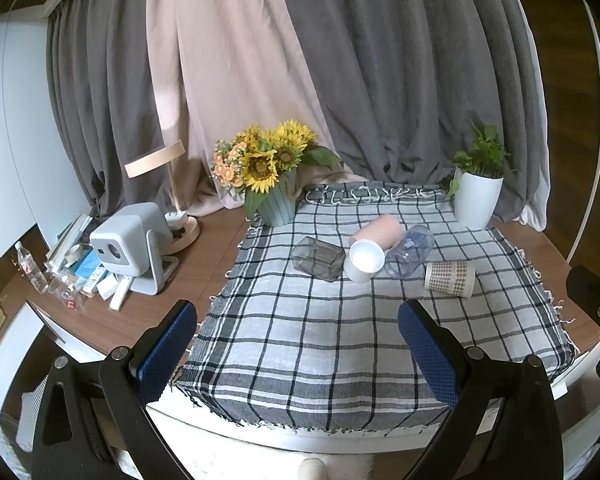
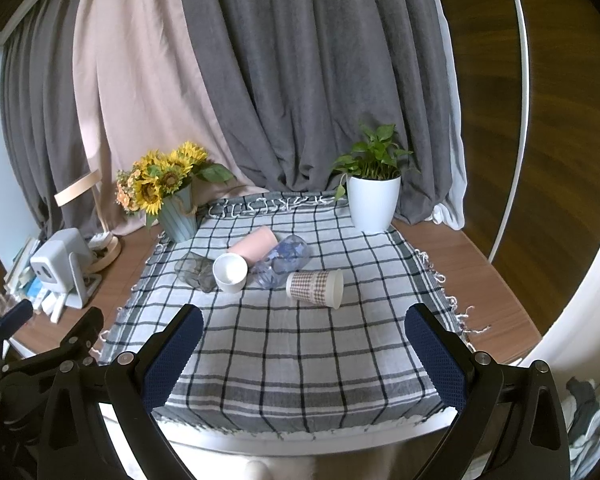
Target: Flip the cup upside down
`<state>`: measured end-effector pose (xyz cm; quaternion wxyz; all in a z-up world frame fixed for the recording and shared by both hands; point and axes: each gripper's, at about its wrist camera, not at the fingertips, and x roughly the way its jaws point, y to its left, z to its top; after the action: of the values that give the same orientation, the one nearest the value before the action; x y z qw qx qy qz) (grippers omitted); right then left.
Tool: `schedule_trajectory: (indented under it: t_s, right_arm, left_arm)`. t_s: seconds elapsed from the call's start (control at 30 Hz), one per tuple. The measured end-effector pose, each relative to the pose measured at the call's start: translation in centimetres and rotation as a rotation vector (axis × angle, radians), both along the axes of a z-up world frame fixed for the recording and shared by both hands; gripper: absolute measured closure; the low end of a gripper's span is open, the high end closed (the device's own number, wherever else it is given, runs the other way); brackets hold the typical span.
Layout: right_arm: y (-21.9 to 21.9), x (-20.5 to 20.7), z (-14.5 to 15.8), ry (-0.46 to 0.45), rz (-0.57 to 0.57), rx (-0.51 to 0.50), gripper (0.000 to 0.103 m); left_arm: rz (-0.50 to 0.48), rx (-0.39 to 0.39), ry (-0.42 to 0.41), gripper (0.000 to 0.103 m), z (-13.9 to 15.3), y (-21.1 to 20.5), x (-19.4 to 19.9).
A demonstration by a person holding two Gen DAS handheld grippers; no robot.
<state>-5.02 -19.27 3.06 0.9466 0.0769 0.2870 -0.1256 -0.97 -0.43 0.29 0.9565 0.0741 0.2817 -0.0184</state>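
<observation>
Grey curtains [image 2: 300,80] are hung behind a checked woven tablecloth [image 2: 284,352]. On it, just right of the white cup [image 2: 230,272], a houndstooth-patterned paper cup [image 2: 314,284] is laid sideways. Both the left gripper [image 1: 298,354] and the right gripper [image 2: 304,356] are held apart, nothing between.

Left gripper [image 1: 298,344] held level, blue-padded fingers [image 1: 166,350] spread wide, nothing between them. Right gripper [image 2: 302,350] alongside to its right, likewise level, wide apart, nothing gripped.

Woven checked cloth [image 2: 284,344], matt; houndstooth paper cup [image 2: 315,283]; clear glossy plastic cup [image 2: 282,260]; wood-grain table [image 2: 472,264]; textured blue pads [image 2: 434,354].
</observation>
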Motion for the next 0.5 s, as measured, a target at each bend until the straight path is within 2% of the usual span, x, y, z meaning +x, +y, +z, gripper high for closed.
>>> schedule_trajectory:
  t_s: [0.5]
  right_arm:
    - [0.09,-0.02,0.06,-0.001,-0.002,0.001,0.002]
  left_arm:
    - [0.001,-0.002,0.001,0.0,-0.03,-0.02,0.03]
